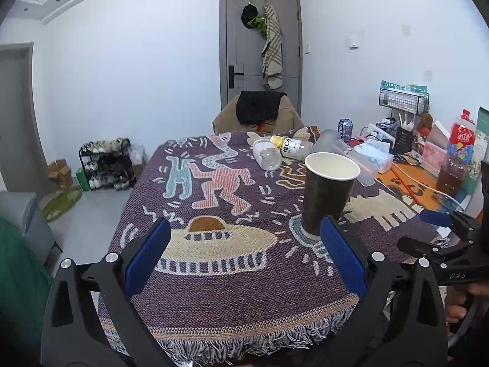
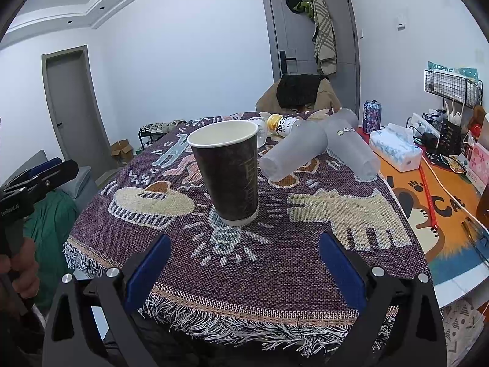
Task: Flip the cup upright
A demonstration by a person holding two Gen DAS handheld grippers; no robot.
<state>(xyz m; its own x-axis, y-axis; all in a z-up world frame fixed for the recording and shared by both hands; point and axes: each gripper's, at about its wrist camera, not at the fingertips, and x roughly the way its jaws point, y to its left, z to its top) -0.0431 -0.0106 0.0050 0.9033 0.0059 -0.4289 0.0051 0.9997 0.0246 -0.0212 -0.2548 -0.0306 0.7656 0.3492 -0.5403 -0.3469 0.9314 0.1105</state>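
A dark brown paper cup [image 1: 328, 194] with a white inside stands upright, mouth up, on the patterned woven cloth [image 1: 214, 278]. It also shows in the right wrist view [image 2: 229, 171], near the cloth's middle. My left gripper [image 1: 244, 229] is open and empty, with its right finger just in front of the cup's base. My right gripper [image 2: 244, 244] is open and empty, a short way in front of the cup and not touching it. The right gripper also shows at the right edge of the left wrist view [image 1: 440, 223].
Two frosted plastic cups [image 2: 293, 156] lie on their sides behind the paper cup, with plastic bottles [image 2: 282, 124] further back. A tissue pack [image 2: 395, 150], a can [image 2: 372, 116], a wire rack and boxes crowd the right side. A chair [image 2: 301, 94] stands beyond the table.
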